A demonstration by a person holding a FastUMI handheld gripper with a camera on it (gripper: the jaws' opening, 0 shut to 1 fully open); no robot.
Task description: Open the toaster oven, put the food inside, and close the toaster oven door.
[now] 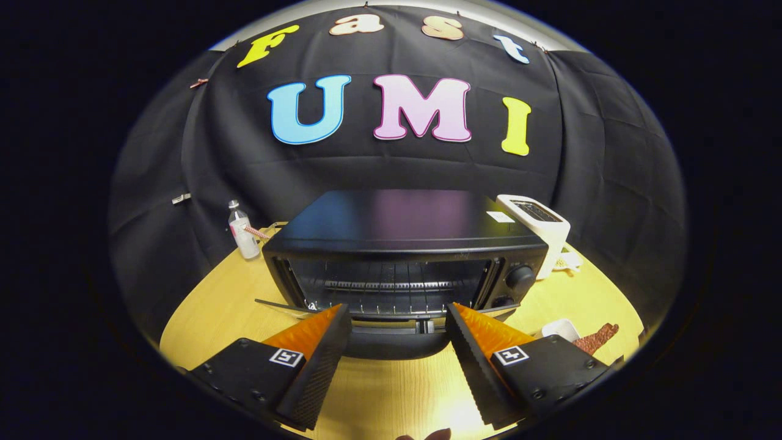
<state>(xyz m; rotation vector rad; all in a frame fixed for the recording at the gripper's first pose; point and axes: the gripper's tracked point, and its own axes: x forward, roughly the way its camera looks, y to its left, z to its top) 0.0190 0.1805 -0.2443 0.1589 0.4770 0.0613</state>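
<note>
A black toaster oven [403,232] stands on the wooden table [208,305] just ahead of me. Its door [391,345] is folded down toward me, and the wire rack [388,285] inside is in plain sight. My gripper [397,311] is open, one finger on each side of the lowered door's front edge, and nothing is held between them. A small white dish [561,329] and a brown, textured piece of food [597,337] lie on the table right of the right finger.
A white pop-up toaster [537,223] stands right behind the oven's right corner. A small clear bottle [243,232] stands at the back left by the black cloth wall. Bare tabletop lies left of the oven and below the fingers.
</note>
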